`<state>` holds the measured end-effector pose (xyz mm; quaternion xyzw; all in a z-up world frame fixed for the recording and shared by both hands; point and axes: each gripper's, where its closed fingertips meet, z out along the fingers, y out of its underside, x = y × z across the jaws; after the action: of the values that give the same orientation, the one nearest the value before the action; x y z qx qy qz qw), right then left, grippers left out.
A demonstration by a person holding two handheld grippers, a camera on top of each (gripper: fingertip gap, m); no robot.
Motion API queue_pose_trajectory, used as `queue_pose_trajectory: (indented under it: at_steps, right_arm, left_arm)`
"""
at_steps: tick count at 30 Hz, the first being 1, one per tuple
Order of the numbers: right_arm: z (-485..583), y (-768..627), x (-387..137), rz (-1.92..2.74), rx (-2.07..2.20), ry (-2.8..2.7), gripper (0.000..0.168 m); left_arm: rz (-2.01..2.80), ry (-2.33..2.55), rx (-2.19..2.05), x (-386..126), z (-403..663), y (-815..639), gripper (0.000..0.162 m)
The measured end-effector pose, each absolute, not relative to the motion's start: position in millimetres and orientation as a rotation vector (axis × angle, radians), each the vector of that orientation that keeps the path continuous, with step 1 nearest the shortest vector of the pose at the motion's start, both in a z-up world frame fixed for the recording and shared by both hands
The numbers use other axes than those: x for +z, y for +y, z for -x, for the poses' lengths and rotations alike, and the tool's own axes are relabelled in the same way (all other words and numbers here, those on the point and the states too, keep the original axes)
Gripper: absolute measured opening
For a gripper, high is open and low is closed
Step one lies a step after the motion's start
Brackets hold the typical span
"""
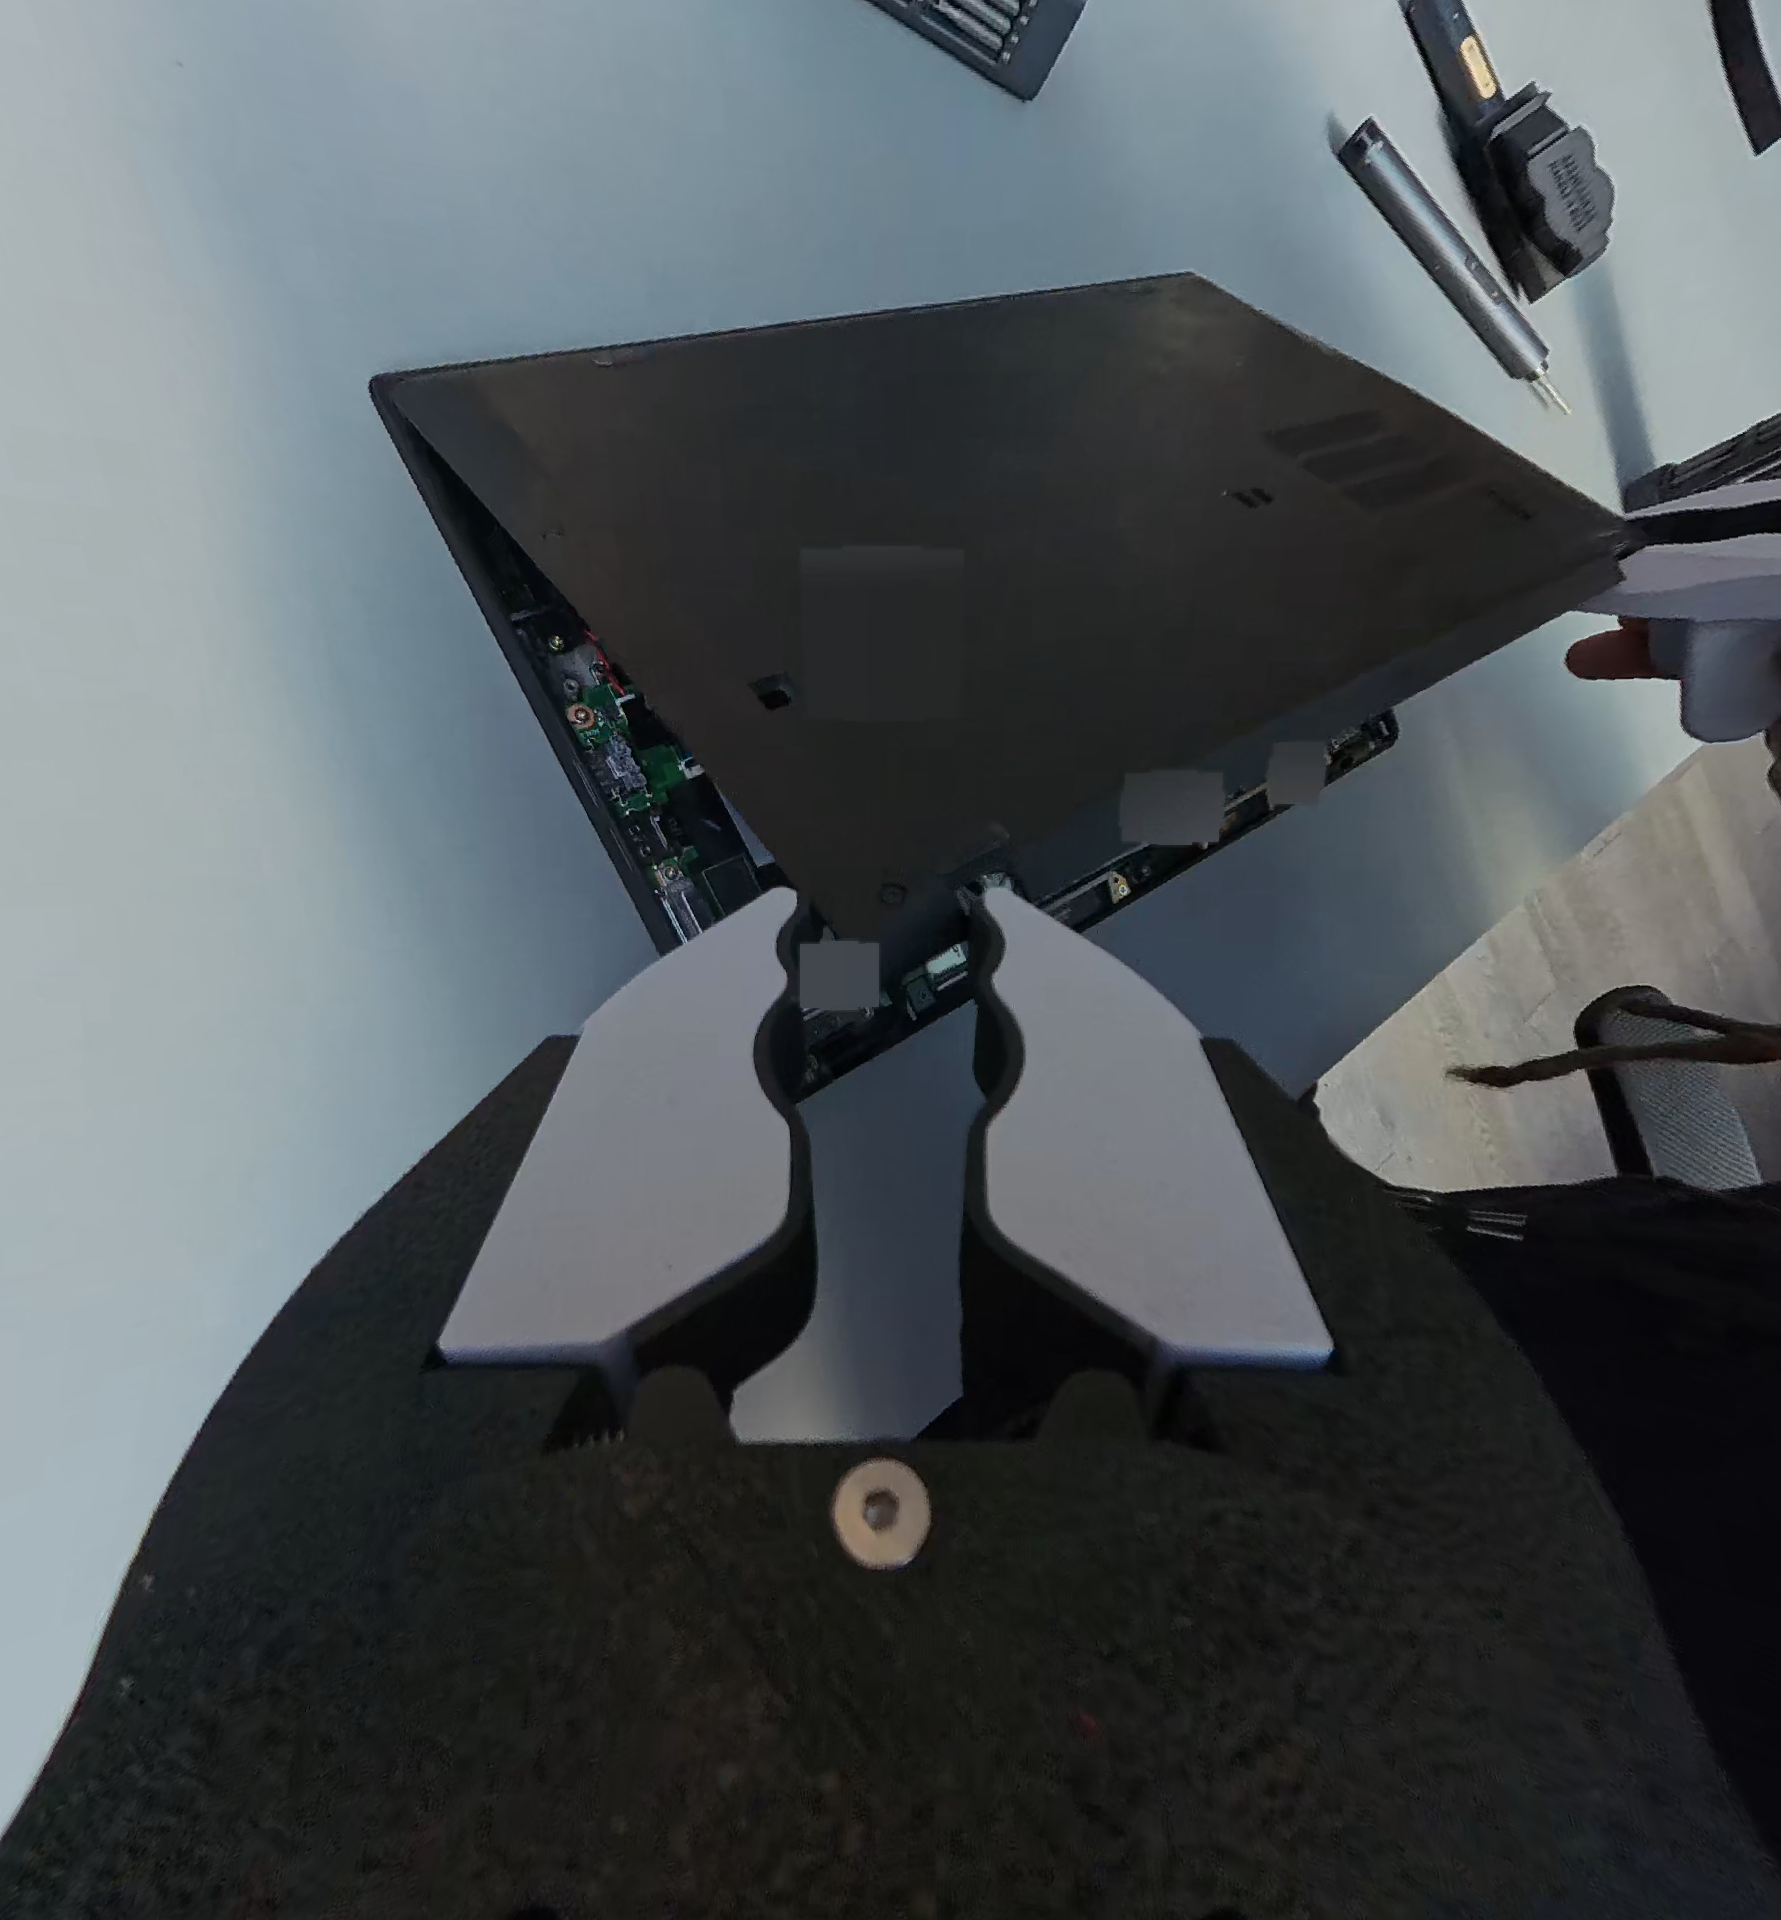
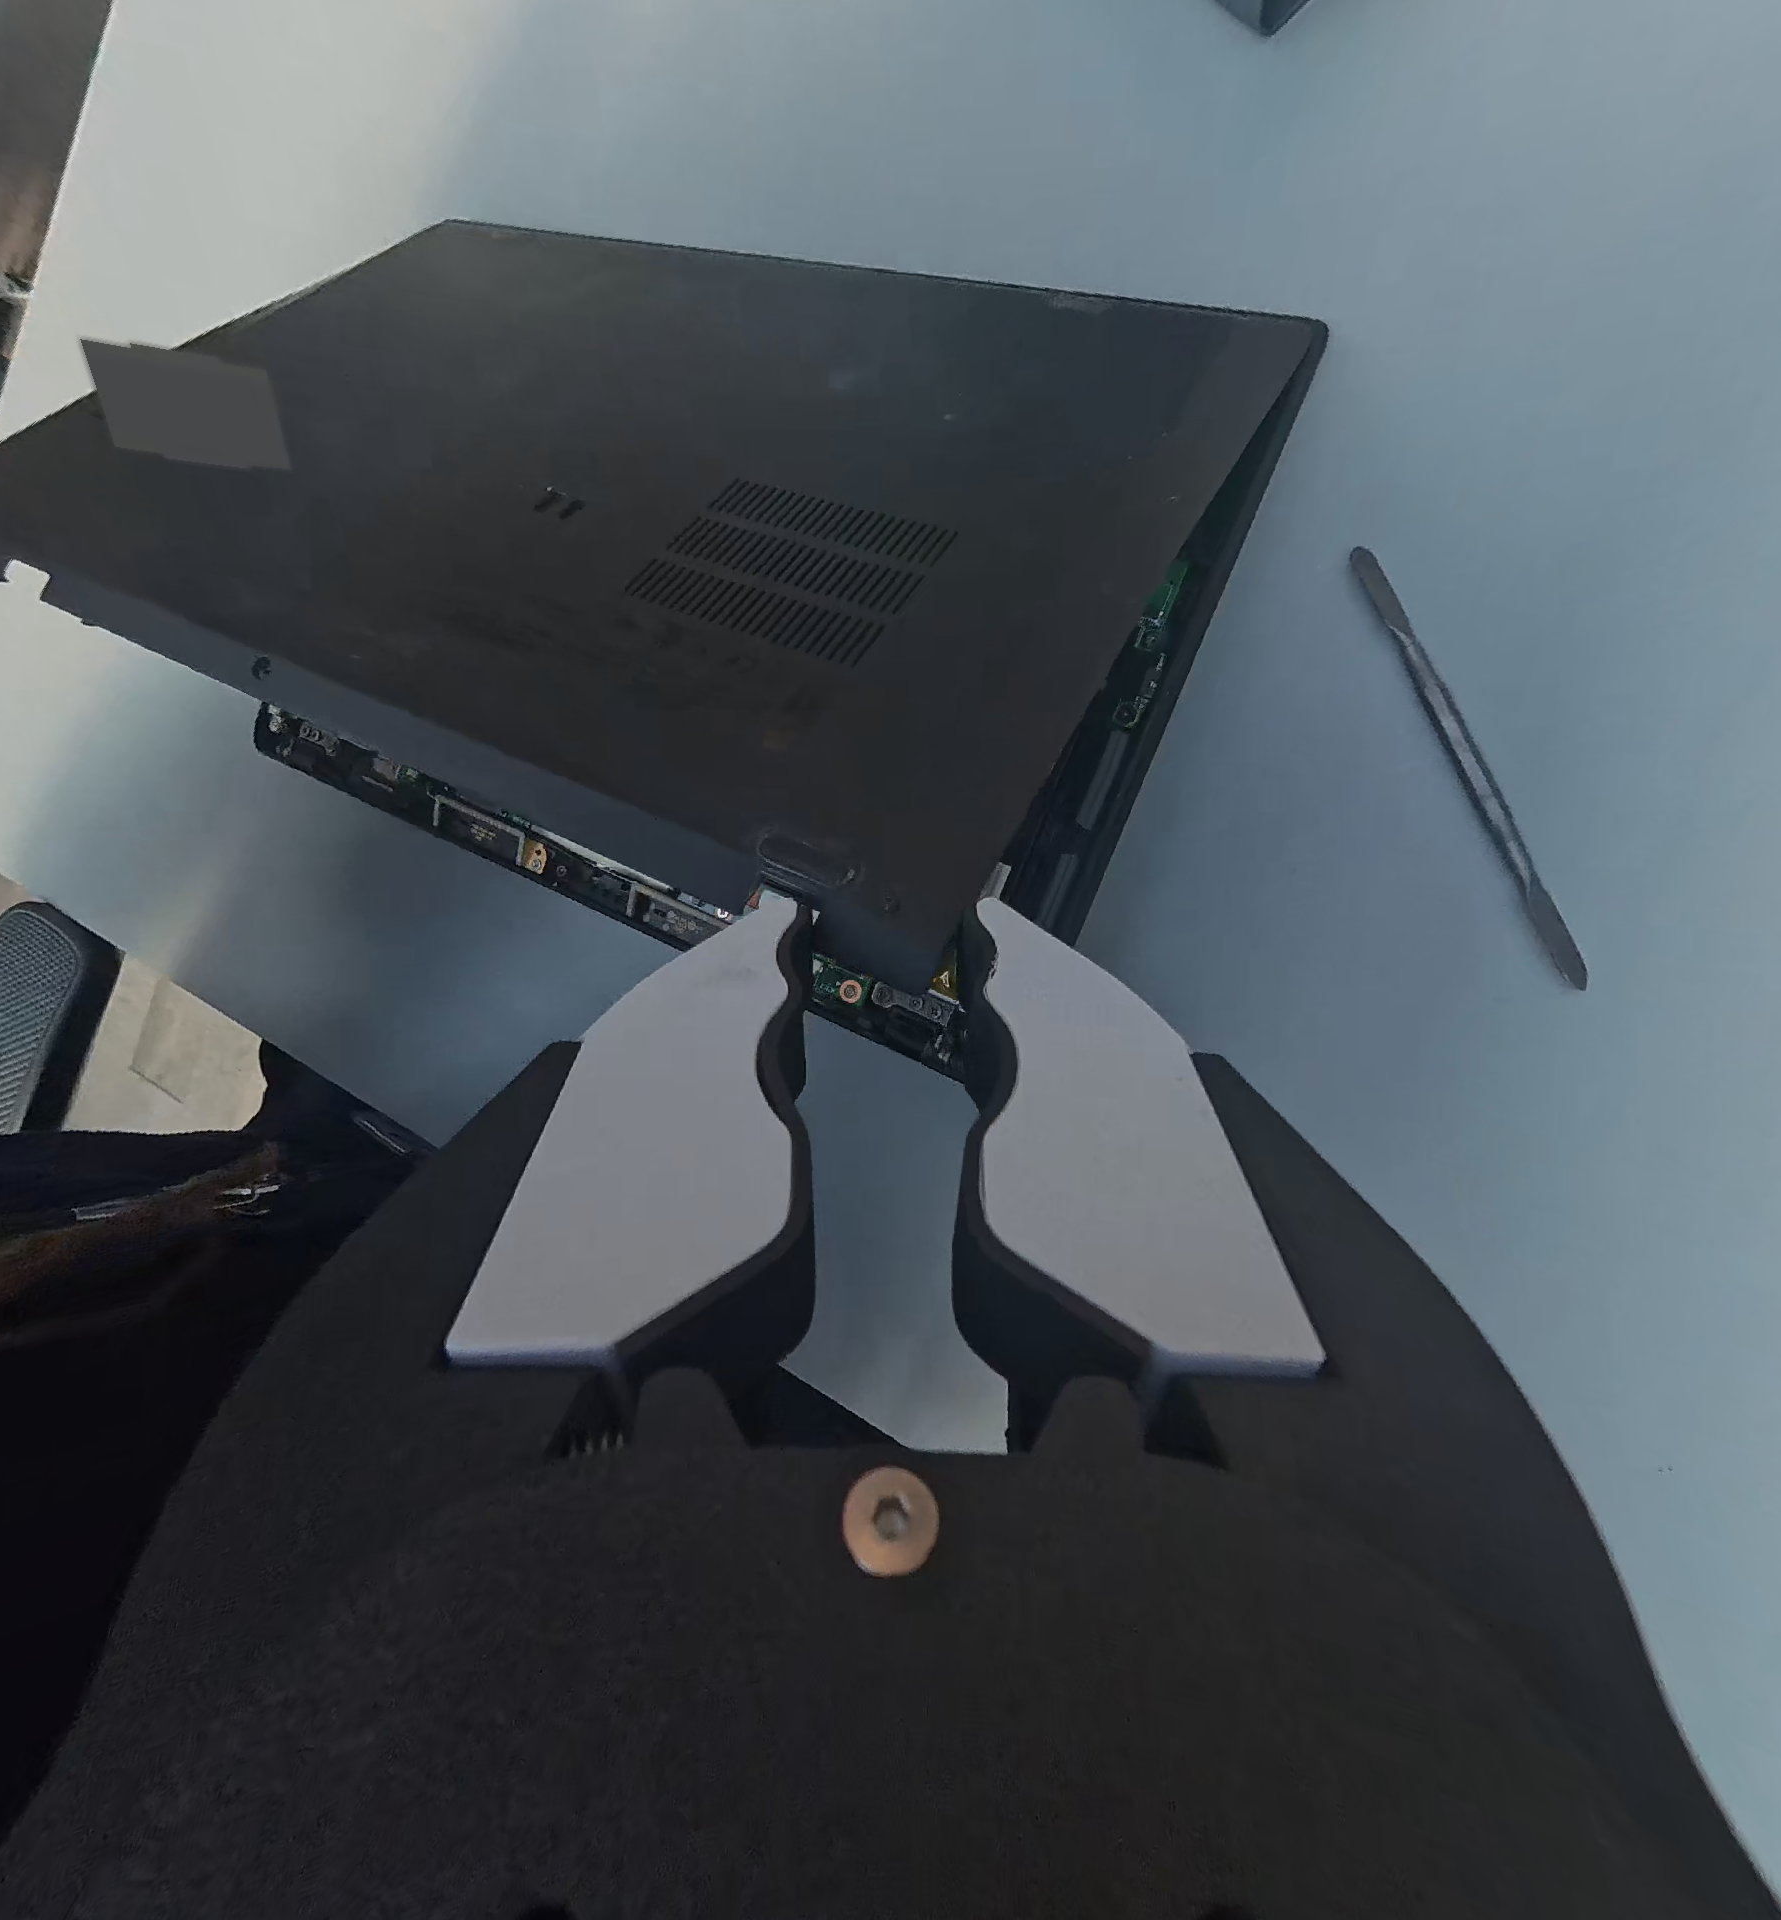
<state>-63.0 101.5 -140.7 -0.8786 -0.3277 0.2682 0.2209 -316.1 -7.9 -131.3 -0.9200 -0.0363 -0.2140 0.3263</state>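
Note:
A black laptop lies upside down on the pale table (image 1: 190, 520). Its black bottom cover (image 1: 1073, 499) is lifted and tilted above the base (image 1: 595, 727), where green circuit boards show. My left gripper (image 1: 891, 904) is shut on the cover's near corner. My right gripper (image 2: 886, 909) is shut on the other near corner of the cover (image 2: 553, 436), above the exposed base (image 2: 512, 831). The right gripper also shows in the left wrist view (image 1: 1696, 571), clamped on the cover's corner with a hand behind it.
A grey pen-shaped screwdriver (image 1: 1437, 249), a black tool (image 1: 1530, 177) and a dark bit case (image 1: 979, 31) lie at the far side. A thin metal pry tool (image 2: 1468, 769) lies right of the laptop. A mesh chair (image 2: 3, 1018) stands past the table edge. The grippers' ends are close to 30 cm from one another. The left gripper is farther from the dark bit case (image 1: 979, 31), some 35 cm, than the right, some 30 cm.

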Motion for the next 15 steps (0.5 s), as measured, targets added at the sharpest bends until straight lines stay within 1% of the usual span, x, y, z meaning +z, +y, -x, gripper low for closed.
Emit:
queue_pose_trajectory:
  at_steps: [6,15]
  right_arm:
    - [58.9,95.1,-158.6,2.452,0.678,-0.946,0.026]
    - [55.3,90.4,-178.8,2.464,0.593,-1.007,0.026]
  left_arm:
    - [2.514,-0.061,-0.512,-158.2,312.4,-19.9,0.027]
    - [2.589,-0.015,-0.45,-177.9,312.1,-25.3,0.027]
